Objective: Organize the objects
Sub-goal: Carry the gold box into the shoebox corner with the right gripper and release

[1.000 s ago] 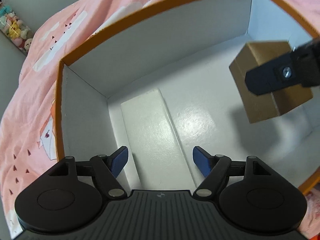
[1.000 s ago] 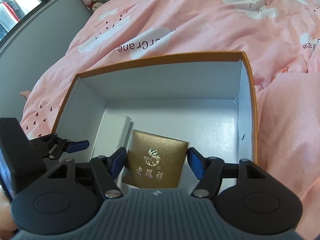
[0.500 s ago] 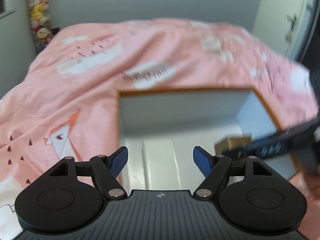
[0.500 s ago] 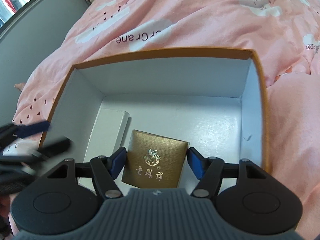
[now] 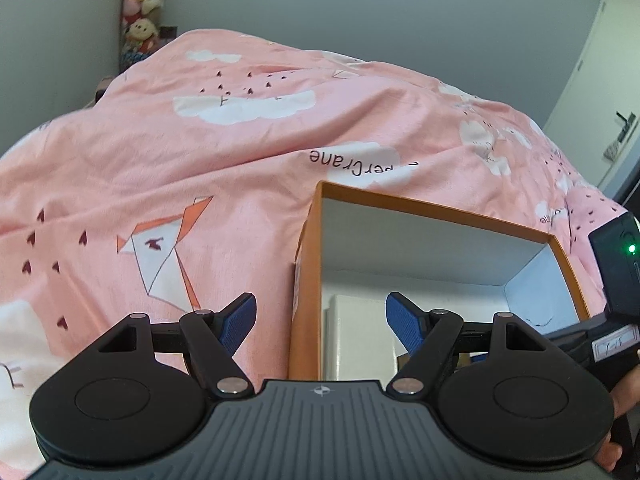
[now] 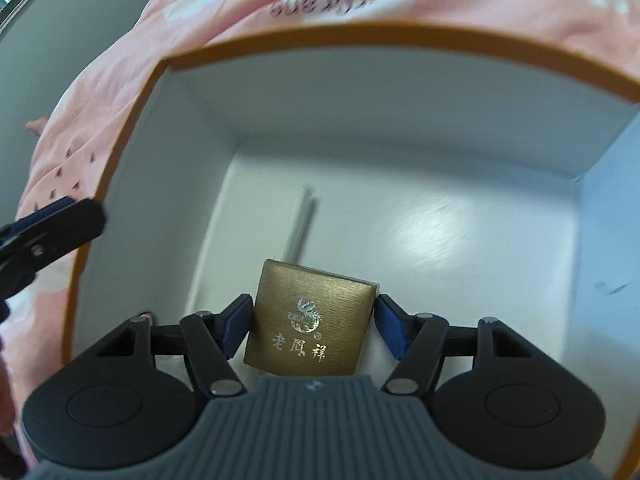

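- My left gripper is spread wide and holds nothing. A second ago it looked down into the orange box; now it has lifted back over the box's left wall, with the pink bedspread ahead. I judge its part here finished.
- The white box it hovered over lies flat against that left wall.
- My right gripper is clamped about halfway on the gold box, pads on both sides, and has sunk deep inside the orange box. I'd say release comes next, beside the white one.
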The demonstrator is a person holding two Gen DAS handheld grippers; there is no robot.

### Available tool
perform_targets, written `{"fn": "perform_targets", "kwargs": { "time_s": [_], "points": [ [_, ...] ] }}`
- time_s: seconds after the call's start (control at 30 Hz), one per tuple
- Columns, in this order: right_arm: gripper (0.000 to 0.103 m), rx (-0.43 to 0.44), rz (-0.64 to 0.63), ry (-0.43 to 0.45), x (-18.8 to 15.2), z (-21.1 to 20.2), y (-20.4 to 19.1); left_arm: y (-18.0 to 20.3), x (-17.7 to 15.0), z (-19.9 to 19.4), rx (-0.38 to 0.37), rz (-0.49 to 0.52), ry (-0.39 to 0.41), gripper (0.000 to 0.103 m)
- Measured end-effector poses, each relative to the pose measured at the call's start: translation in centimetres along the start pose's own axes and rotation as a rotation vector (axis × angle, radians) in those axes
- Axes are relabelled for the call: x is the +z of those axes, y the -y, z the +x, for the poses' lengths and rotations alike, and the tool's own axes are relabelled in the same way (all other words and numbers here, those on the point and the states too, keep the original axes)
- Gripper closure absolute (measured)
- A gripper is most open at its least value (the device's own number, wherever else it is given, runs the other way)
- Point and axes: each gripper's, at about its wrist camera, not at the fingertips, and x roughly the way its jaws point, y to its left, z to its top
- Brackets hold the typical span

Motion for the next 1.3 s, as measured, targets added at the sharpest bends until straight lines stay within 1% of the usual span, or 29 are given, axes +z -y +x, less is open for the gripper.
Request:
{"fn": "perform_targets", "kwargs": {
  "time_s": [0.1,0.27,0.33,0.47,0.5,0.6,0.73,0.9,1.17,1.23,1.27,1.3],
  "points": [
    [0.035,0.012,-0.01,-0.017,0.0,0.7,-0.7,-0.5,-0.5,0.1,-0.001,-0.025,0.0,0.017],
    [0.035,0.074,0.02,-0.063,0.4,1.6,-1.2,-0.8,-1.0,0.4,-0.003,-0.048,-0.001,0.017],
    [0.035,0.065,0.025,-0.075,0.6,1.9,-1.4,-0.8,-1.1,0.6,-0.002,-0.053,-0.002,0.017],
    [0.035,0.077,0.031,-0.088,0.8,2.0,-1.0,-0.6,-1.4,0.8,-0.004,-0.055,-0.006,0.018],
    [0.035,0.072,0.024,-0.088,0.8,2.0,-1.1,-0.6,-1.5,0.8,-0.005,-0.054,-0.006,0.018],
    [0.034,0.023,-0.024,-0.076,0.4,1.6,-1.7,-0.4,-1.6,0.7,-0.017,-0.053,-0.006,0.018],
    [0.025,0.013,-0.074,-0.082,0.0,1.0,-2.2,-0.2,-1.8,0.6,-0.025,-0.048,-0.005,0.018],
    [0.025,-0.025,-0.117,-0.106,-0.7,1.1,-3.0,-0.4,-1.8,0.3,-0.029,-0.059,-0.002,0.018],
    [0.027,-0.049,-0.118,-0.133,-1.5,2.2,-4.0,-0.5,-1.9,0.2,-0.037,-0.067,-0.006,0.018],
    [0.028,-0.063,-0.087,-0.121,-1.4,2.2,-4.1,-0.4,-2.0,0.2,-0.043,-0.066,-0.008,0.018],
    [0.033,-0.074,-0.076,-0.116,-1.5,2.2,-4.1,-0.4,-2.0,0.2,-0.044,-0.065,-0.009,0.018],
    [0.034,-0.087,-0.072,-0.109,-1.6,2.1,-4.2,-0.4,-2.0,0.2,-0.045,-0.065,-0.01,0.018]
  ]
}}
